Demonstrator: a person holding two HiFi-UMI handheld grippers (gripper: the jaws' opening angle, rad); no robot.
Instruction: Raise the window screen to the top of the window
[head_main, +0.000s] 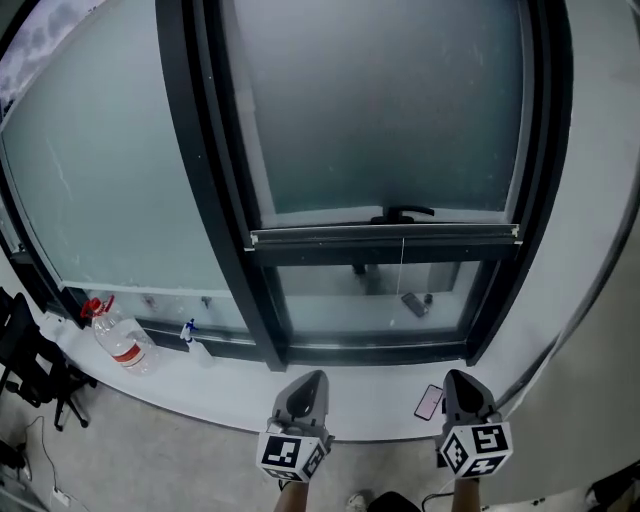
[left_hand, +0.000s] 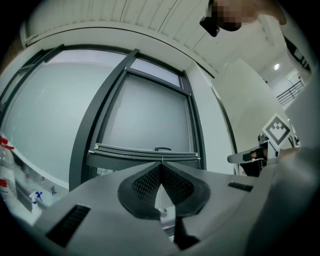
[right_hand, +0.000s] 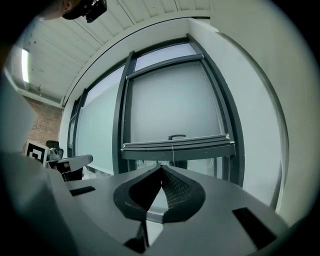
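Window screen (head_main: 380, 110) was pulled most of the way down inside the dark window frame (head_main: 215, 200). Its bottom bar (head_main: 385, 237) ran level across the lower part of the frame, with a strip of bare glass under it. A small black handle (head_main: 405, 213) sat just above the middle of that bar, and a thin cord (head_main: 403, 265) hung straight down from it.

Both grippers were below the frame, out in front of the sill (head_main: 230, 385) and not touching anything. The left gripper (head_main: 310, 380) was roughly under the frame's left upright and the right gripper (head_main: 460, 378) under its right bottom corner. Each one's own camera showed its jaws pressed together at the tips with nothing pinched between them, so both were empty.

Other stuff: a pink phone (head_main: 428, 402) lay on the sill just below the frame's right corner, right beside the right gripper. Well off to the left of the frame, a clear water bottle (head_main: 125, 345) with a red cap lay tilted on the sill. A little spray bottle (head_main: 190, 335) stood between it and the frame.
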